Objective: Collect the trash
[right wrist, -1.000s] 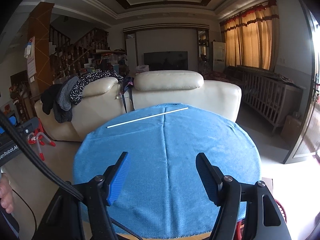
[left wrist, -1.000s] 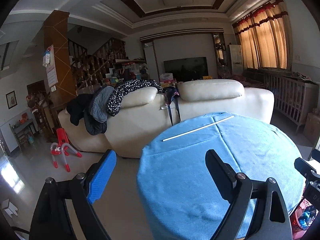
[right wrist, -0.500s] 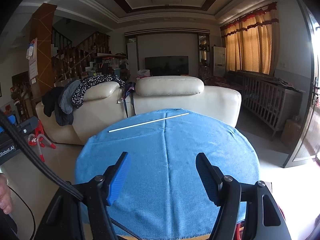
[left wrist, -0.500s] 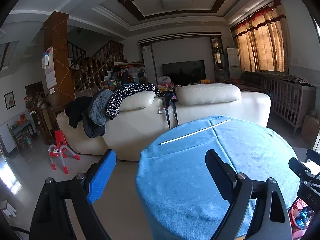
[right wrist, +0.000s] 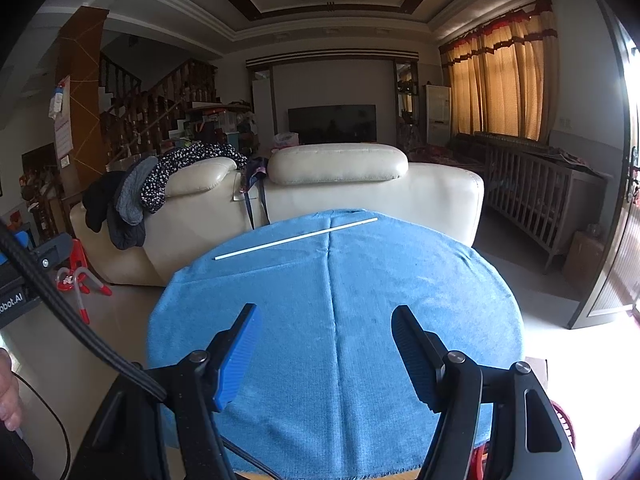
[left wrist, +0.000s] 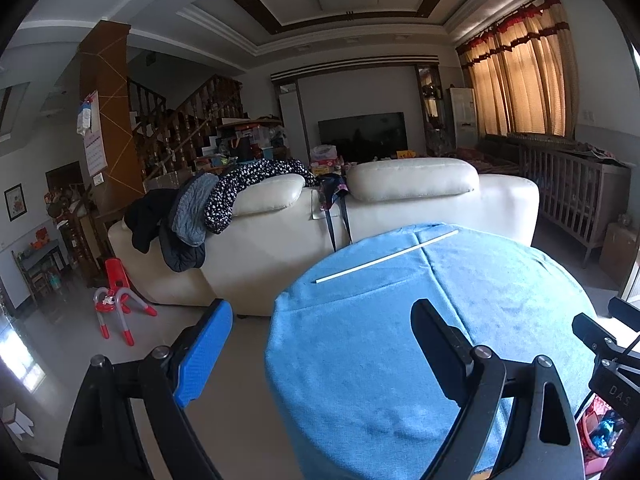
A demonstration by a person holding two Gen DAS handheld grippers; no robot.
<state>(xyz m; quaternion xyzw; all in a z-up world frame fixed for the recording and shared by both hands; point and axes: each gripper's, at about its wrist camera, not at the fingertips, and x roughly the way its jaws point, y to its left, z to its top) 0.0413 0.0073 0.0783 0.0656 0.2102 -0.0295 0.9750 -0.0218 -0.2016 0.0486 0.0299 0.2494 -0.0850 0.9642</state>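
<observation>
White stick [right wrist: 296, 238], thin and straight, lies flat on a round table draped in a blue cloth [right wrist: 332, 320], near the table's far edge, in the middle of the right wrist frame. Its long axis runs on a slant, from a lower left end up to an upper right end, crossing the cloth's centre crease. In the left wrist frame the same stick [left wrist: 387, 256] sits right of centre, slanted the same way, on the blue cloth [left wrist: 400, 360]. Whether it is a straw or a rod is too small to tell.

The right gripper [right wrist: 326, 346] hovers low in its frame above the near part of the cloth, fingers spread wide apart and holding nothing. The left gripper [left wrist: 322, 350] is also spread wide and bare, its blue finger over the floor and its dark finger over the cloth.

Behind the table stands a cream sofa [right wrist: 360, 184] with dark clothes [right wrist: 132, 200] heaped on its left side. At the lower right of the left wrist frame, something red under the table edge is cut off and unclear.
</observation>
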